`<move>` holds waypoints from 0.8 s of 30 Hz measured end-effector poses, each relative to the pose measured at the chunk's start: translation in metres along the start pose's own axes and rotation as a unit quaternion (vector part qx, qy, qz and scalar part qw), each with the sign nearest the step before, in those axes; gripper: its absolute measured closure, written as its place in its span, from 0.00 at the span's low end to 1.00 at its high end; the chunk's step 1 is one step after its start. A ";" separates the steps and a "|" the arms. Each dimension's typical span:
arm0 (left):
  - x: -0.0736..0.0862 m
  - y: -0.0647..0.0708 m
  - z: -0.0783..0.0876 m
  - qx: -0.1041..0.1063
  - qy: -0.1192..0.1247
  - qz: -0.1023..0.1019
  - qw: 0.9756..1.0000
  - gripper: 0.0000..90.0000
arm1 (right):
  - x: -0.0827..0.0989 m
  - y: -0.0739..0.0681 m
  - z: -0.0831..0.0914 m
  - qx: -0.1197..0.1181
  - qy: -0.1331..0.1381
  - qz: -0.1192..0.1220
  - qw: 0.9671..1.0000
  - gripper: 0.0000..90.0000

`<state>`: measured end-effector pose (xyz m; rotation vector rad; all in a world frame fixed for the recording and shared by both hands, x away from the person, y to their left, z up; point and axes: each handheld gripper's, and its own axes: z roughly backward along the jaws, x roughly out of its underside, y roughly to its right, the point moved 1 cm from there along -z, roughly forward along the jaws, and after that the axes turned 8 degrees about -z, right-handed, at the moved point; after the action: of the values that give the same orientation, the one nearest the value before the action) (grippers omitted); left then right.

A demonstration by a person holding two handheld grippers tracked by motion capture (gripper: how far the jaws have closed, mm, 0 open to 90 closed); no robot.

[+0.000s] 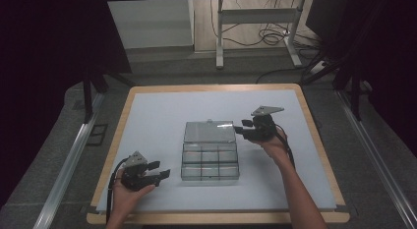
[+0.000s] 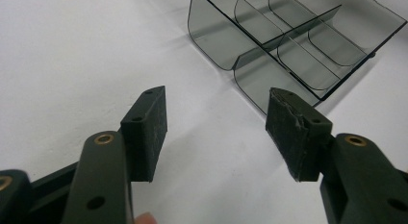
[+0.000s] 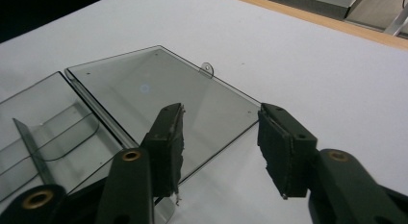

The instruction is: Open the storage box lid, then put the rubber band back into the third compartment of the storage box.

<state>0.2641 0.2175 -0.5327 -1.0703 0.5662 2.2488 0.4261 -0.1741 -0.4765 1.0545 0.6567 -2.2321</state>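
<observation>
A smoky clear plastic organiser box (image 1: 210,165) with several compartments sits mid-table, its lid (image 1: 210,132) folded back flat on the white mat. My left gripper (image 1: 161,169) rests at the front left, pointing at the box, open and empty. In the left gripper view the box (image 2: 288,46) lies beyond the open gripper (image 2: 216,123). My right gripper (image 1: 239,127) is at the lid's right edge. In the right gripper view the lid (image 3: 159,84) has its near corner under the open gripper (image 3: 220,137), the pads apart from it. The compartments (image 3: 43,123) show at left.
The white mat (image 1: 162,111) covers a wooden table (image 1: 216,218). A small latch tab (image 3: 207,68) sticks out from the lid's far edge. Behind the table stand metal desk legs (image 1: 220,37) and floor cables (image 1: 270,37).
</observation>
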 end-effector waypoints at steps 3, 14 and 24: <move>-0.002 0.000 0.004 -0.006 0.002 -0.007 1.000 0.44 | 0.000 0.000 0.005 -0.001 -0.002 -0.007 1.000 0.52; -0.004 0.001 0.005 0.003 0.002 -0.006 1.000 0.42 | 0.004 0.005 0.033 0.035 -0.016 -0.025 0.999 0.43; -0.003 0.000 0.005 -0.005 0.001 -0.004 1.000 0.41 | 0.003 0.017 0.045 0.058 -0.066 -0.014 0.996 0.49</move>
<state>0.2628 0.2196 -0.5269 -1.0782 0.5510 2.2460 0.4126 -0.2161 -0.4567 0.9478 0.4924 -2.3651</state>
